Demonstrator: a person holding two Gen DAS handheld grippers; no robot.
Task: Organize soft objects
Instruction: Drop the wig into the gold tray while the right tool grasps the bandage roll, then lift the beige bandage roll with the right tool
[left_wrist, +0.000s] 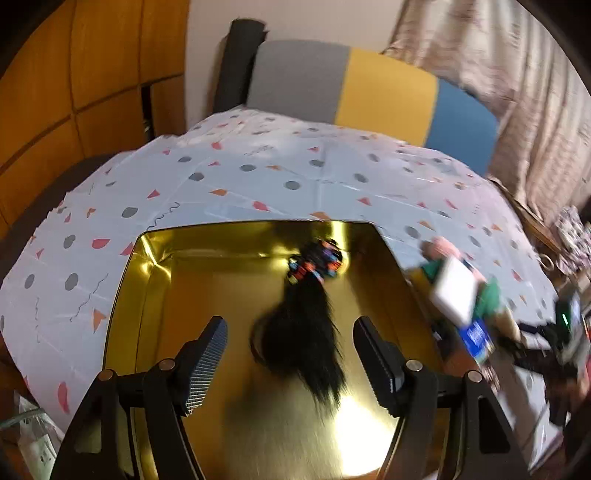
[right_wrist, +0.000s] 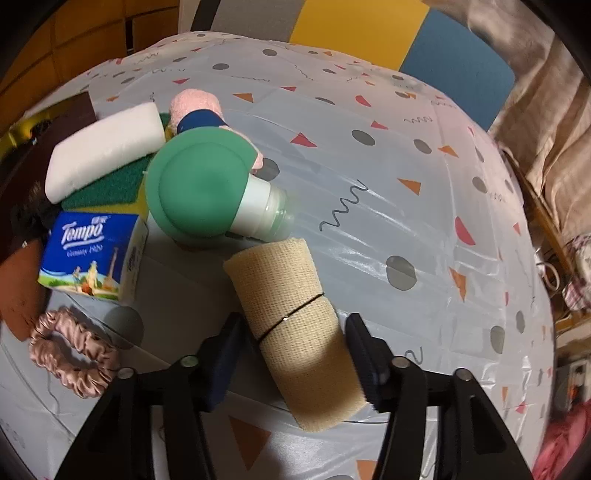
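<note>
Left gripper (left_wrist: 290, 363): jaws spread wide, nothing clamped. It is held over a gold metal tray (left_wrist: 155, 266) set on the patterned tablecloth (left_wrist: 229, 173). A black furry tail-like piece with a multicoloured beaded end (left_wrist: 306, 325) is seen between the fingers from above; whether it rests on the tray floor or is in the air cannot be told, as the frame is motion-blurred. No finger contact with it is seen.

Right gripper (right_wrist: 295, 354): jaws apart, placed on either side of a beige bandage roll (right_wrist: 291, 325) lying tilted on the cloth (right_wrist: 369, 155). A thin black band is looped round the roll. Whether the pads touch it cannot be told; no squeeze of the roll is visible.

Shown only in the right wrist view, sharply:
- green-capped bottle (right_wrist: 207, 188) on its side, just beyond the roll
- white sponge (right_wrist: 103, 151) stacked on a green-and-yellow scouring pad (right_wrist: 110, 188)
- pink fluffy item with a blue band (right_wrist: 197, 107) behind the bottle
- Tempo tissue pack (right_wrist: 92, 254), left of the roll
- pink satin scrunchie (right_wrist: 70, 343), near the left finger

In the left wrist view the same pile (left_wrist: 458, 291) is seen only as a blur just beside the tray's right rim; items there cannot be separated reliably.

Shown only in the left wrist view: the tray interior and the furry piece. Only a yellow edge at far left of the right wrist view could be the tray; this cannot be confirmed.

A grey, yellow and blue chair back (left_wrist: 369, 85) is seen beyond the table in both views.
</note>
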